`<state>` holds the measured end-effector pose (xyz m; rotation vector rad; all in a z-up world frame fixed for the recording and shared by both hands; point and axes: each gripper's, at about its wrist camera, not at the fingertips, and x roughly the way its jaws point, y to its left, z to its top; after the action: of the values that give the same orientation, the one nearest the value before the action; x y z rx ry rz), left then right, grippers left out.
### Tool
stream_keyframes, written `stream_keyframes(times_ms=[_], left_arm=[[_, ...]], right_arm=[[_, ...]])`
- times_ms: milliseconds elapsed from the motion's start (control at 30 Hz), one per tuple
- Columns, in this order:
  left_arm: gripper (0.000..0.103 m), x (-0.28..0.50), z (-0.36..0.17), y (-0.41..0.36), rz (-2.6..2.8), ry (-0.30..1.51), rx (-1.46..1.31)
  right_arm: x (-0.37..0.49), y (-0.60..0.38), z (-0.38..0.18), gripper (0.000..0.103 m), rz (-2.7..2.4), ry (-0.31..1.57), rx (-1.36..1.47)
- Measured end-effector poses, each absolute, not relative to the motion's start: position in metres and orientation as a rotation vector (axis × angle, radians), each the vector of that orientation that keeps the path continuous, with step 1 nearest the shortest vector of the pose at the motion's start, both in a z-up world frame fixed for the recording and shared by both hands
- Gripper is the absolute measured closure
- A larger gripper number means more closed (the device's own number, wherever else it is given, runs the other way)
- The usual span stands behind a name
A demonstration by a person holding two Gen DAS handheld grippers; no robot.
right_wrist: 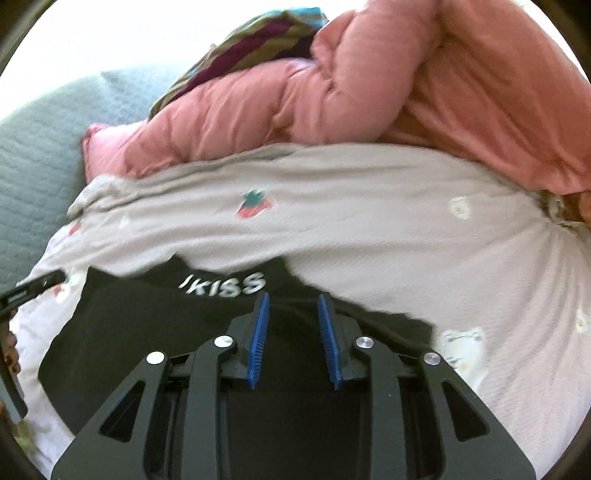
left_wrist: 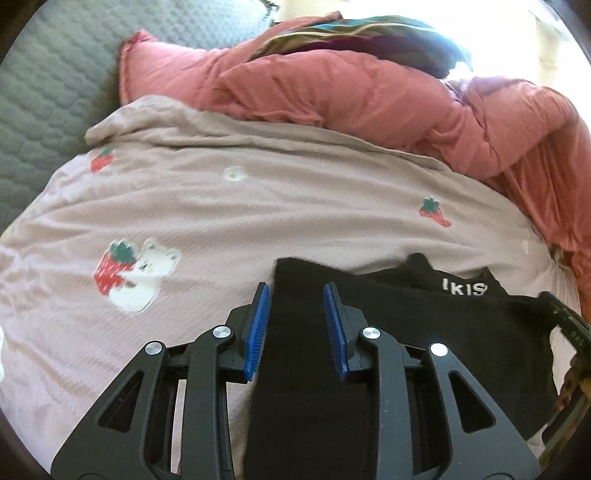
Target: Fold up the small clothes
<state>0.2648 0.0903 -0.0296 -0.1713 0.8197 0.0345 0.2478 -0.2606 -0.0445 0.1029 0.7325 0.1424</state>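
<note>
A small black garment (left_wrist: 461, 317) with white "IKISS" lettering (left_wrist: 463, 288) lies spread on a pale pink bedcover (left_wrist: 258, 206) printed with strawberries and bears. My left gripper (left_wrist: 296, 288) hovers over the garment's left edge with its blue pads apart. A band of black cloth runs between the pads, and they do not press on it. In the right wrist view the garment (right_wrist: 147, 321) fills the lower left. My right gripper (right_wrist: 293, 297) stands open over its right part, just below the lettering (right_wrist: 221, 286).
A puffy salmon quilt (left_wrist: 332, 92) (right_wrist: 406, 92) is heaped along the far side, with a striped cloth (left_wrist: 332, 33) behind it. Grey quilted mattress (left_wrist: 48, 92) (right_wrist: 37, 147) shows at the left. A hand (right_wrist: 11, 354) shows at the right wrist view's left edge.
</note>
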Motion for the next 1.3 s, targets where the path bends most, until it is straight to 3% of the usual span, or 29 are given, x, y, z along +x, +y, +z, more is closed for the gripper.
stream_keyframes(times_ms=[267, 500, 767, 833, 867, 933, 1000, 1300], left_arm=[[0.076, 0.268, -0.053, 0.111, 0.061, 0.877, -0.22], [0.059, 0.287, -0.066, 0.106, 0.028, 0.907, -0.195], [0.058, 0.307, -0.075, 0.107, 0.039, 0.936, -0.189], [0.058, 0.31, -0.078, 0.106, 0.029, 0.943, -0.181], [0.059, 0.31, -0.079, 0.105, 0.025, 0.944, -0.177], [0.073, 0.309, -0.079, 0.102, 0.001, 0.937, -0.178], [0.093, 0.307, -0.078, 0.097, -0.031, 0.927, -0.166], [0.1, 0.305, -0.069, 0.084, -0.012, 0.918, -0.068]], right_arm=[[0.229, -0.333, -0.04, 0.062, -0.051, 0.658, 0.096], [0.236, -0.358, -0.058, 0.05, 0.113, 0.728, 0.294], [0.252, -0.34, -0.078, 0.051, 0.138, 0.808, 0.251], [0.254, -0.335, -0.079, 0.062, 0.141, 0.805, 0.224], [0.255, -0.334, -0.08, 0.071, 0.142, 0.806, 0.218], [0.255, -0.332, -0.081, 0.08, 0.135, 0.803, 0.201], [0.256, -0.333, -0.082, 0.091, 0.143, 0.8, 0.21], [0.252, -0.34, -0.075, 0.093, 0.16, 0.761, 0.264]])
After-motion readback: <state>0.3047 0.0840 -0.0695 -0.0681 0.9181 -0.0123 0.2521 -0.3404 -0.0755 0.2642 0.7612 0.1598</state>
